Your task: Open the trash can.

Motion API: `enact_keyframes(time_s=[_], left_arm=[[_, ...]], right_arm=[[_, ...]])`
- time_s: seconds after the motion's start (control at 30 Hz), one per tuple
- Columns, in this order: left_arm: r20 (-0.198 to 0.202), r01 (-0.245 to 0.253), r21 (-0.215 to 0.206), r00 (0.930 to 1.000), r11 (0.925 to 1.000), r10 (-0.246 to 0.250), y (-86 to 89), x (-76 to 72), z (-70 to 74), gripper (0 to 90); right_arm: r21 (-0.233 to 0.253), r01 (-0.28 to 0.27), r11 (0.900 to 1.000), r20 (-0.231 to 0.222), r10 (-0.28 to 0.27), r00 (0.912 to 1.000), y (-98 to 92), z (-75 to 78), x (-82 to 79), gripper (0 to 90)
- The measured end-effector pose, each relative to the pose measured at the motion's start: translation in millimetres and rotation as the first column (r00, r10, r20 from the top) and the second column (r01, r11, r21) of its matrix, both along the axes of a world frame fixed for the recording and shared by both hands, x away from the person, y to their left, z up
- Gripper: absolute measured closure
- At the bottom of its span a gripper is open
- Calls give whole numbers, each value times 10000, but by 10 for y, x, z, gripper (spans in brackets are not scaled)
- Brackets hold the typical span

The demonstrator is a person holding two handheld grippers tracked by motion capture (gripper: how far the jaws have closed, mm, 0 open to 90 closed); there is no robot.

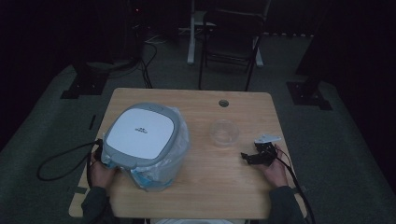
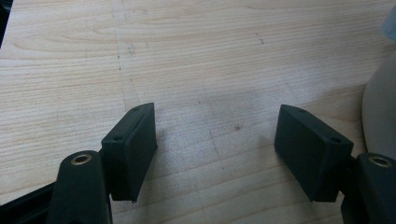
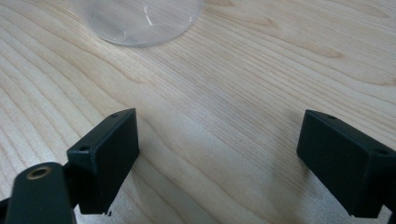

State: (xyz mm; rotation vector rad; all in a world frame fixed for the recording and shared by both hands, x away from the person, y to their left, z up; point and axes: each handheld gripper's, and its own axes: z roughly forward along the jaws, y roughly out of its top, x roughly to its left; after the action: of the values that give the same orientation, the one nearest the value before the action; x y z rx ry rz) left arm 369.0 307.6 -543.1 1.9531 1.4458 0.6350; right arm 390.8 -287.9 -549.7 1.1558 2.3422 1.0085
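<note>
A grey container with a white lid (image 1: 142, 133) stands on the left half of the wooden table (image 1: 210, 186), with a clear plastic bag around its body. A clear plastic bowl (image 1: 224, 132) sits right of centre; its edge (image 3: 140, 21) shows at the top of the right gripper view. My right gripper (image 1: 246, 157) rests on the table right of the bowl, pointing left, open (image 3: 219, 116) over bare wood. My left gripper (image 1: 97, 149) sits at the table's left edge, tucked against the container, open (image 2: 215, 112), with the container's grey wall (image 2: 380, 116) to its right.
A round cable hole (image 1: 223, 103) lies near the table's far edge. A black cable (image 1: 60, 161) loops off the left side onto the floor. A folding chair (image 1: 233, 42) and stand legs are in the dark behind the table.
</note>
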Motion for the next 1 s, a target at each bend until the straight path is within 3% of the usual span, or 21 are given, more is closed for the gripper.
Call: enact_keyframes(time_s=[0.43,0.57,0.67,1.0], left_arm=[[-3,-8,-3,10000,10000,8,-1,0,0,307],[-4,-7,-4,10000,10000,7,-1,0,0,307],[-2,-6,-6,10000,10000,6,-1,0,0,307],[0,-9,-1,10000,10000,9,-1,0,0,307]], right_arm=[[4,-126,9999,29,126,9999,-3,2,4,140],[-40,22,10000,-47,-22,10000,-11,30,1,224],[-207,180,9996,41,-179,9998,-15,59,-7,237],[133,467,9988,521,-473,9975,5,316,-23,273]])
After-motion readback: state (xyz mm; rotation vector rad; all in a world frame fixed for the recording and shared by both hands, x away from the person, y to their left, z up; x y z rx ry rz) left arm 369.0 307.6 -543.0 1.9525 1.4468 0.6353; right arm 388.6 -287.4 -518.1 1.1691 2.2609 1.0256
